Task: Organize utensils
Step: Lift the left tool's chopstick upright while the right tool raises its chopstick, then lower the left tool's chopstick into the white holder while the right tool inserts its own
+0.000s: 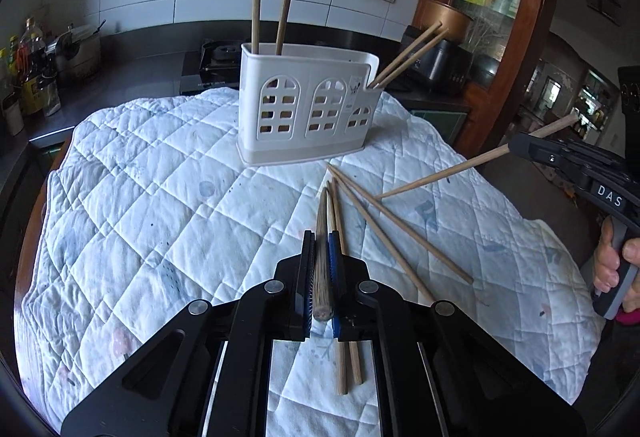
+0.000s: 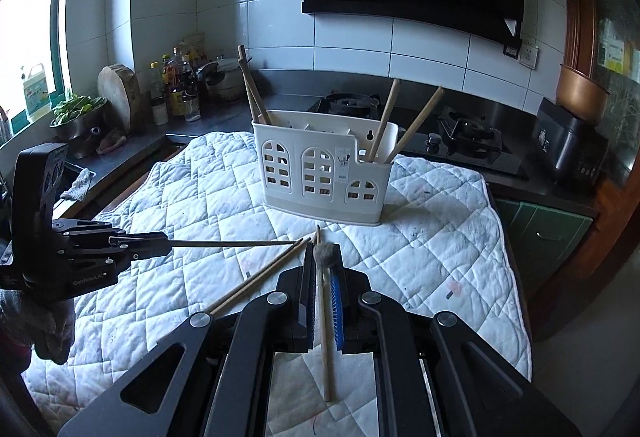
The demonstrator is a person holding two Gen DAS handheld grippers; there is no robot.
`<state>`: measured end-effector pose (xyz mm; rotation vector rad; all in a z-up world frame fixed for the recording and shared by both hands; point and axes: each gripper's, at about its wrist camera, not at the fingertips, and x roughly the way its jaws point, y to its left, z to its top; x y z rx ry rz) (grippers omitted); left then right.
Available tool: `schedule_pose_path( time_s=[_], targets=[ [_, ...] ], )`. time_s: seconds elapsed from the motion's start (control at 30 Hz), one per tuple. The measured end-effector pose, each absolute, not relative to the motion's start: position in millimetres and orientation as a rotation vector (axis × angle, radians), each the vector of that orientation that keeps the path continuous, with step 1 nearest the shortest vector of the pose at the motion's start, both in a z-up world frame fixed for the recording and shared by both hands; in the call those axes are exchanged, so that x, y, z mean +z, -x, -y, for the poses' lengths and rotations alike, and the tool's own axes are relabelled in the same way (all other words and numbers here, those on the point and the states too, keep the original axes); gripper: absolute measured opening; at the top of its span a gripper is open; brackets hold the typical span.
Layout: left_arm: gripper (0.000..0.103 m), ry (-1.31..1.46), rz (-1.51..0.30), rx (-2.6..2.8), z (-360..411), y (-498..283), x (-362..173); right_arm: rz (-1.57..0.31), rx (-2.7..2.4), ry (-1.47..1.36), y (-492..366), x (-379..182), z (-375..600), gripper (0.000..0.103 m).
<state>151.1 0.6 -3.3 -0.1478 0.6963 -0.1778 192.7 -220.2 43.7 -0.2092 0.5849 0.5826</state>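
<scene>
The left hand-held gripper [image 1: 321,241] is matte black, with angular linkage arms, round silver pivot screws, ribbed black padding on one finger and blue on the other. The right hand-held gripper [image 2: 323,253] looks the same; seen from the left wrist, its side carries white "DAS" lettering above a grey handle, with bare skin on the right hand [image 1: 614,265]

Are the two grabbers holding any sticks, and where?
Yes. The left gripper and the right gripper each pinch one chopstick near its thick end.
</scene>
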Motion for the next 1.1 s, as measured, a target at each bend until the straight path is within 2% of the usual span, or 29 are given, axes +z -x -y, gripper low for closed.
schedule_pose_path(
  time_s=[0.73, 0.93, 1.1],
  targets=[
    [0.005, 0.059, -0.523, -0.247, 6, -205, 136, -0.533, 0.566, 0.166, -283, 181, 206, 0.007],
    [0.005, 0.006, -0.411, -0.212, 16, -229, 187, -0.534, 0.522, 0.171, -309, 183, 202, 0.007],
    [0.005, -0.013, -0.347, -0.153, 16, -254, 208, -0.573, 0.509, 0.167, -333, 168, 201, 0.007]
  ],
)
